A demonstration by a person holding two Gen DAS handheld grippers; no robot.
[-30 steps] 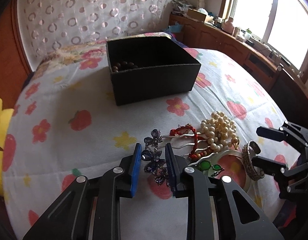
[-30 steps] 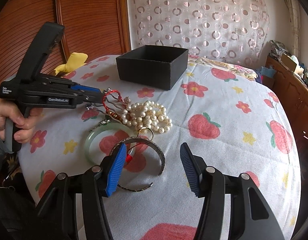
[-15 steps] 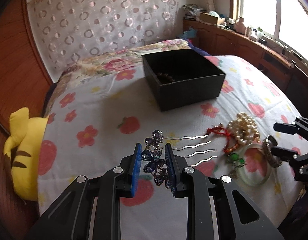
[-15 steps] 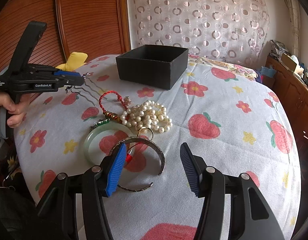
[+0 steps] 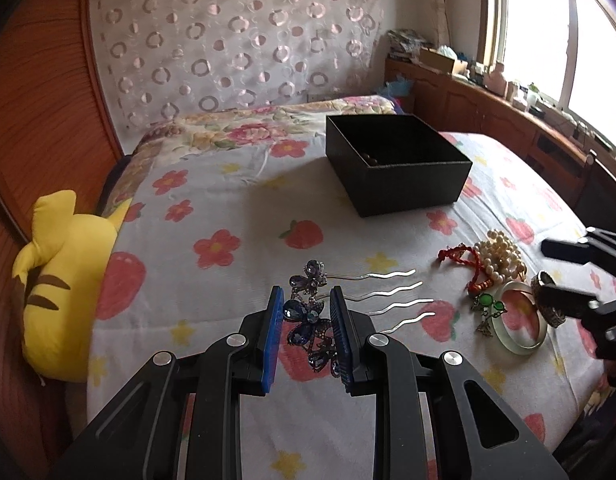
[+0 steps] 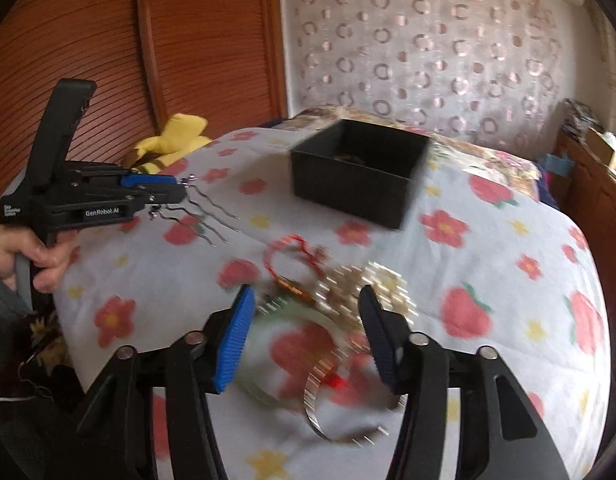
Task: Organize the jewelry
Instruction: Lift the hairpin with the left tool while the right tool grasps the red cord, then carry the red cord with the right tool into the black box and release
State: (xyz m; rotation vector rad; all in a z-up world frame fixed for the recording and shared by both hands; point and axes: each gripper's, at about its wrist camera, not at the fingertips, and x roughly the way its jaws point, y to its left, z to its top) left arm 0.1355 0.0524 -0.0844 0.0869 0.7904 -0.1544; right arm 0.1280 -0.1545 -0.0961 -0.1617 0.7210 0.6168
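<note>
My left gripper (image 5: 306,304) is shut on a blue jewelled hair comb (image 5: 308,322) and holds it above the bed, its silver prongs (image 5: 391,294) pointing right. It also shows in the right wrist view (image 6: 176,194), with the comb's prongs (image 6: 208,220). A black open box (image 5: 395,162) sits further back with brown beads inside. My right gripper (image 6: 306,304) is open over the jewelry pile: red cord bracelet (image 6: 292,250), pearl strand (image 5: 501,256), green jade bangle (image 5: 519,332) and silver cuff (image 6: 319,404).
The bed has a white cover (image 5: 236,208) printed with flowers and strawberries. A yellow plush toy (image 5: 60,276) lies at its left edge. A wooden headboard wall (image 6: 188,48) and a low cabinet (image 5: 487,116) under the window flank the bed.
My left gripper has lifted the hair comb out of the pile and carried it up and left. My right gripper has moved forward over the pile; its view is now blurred.
</note>
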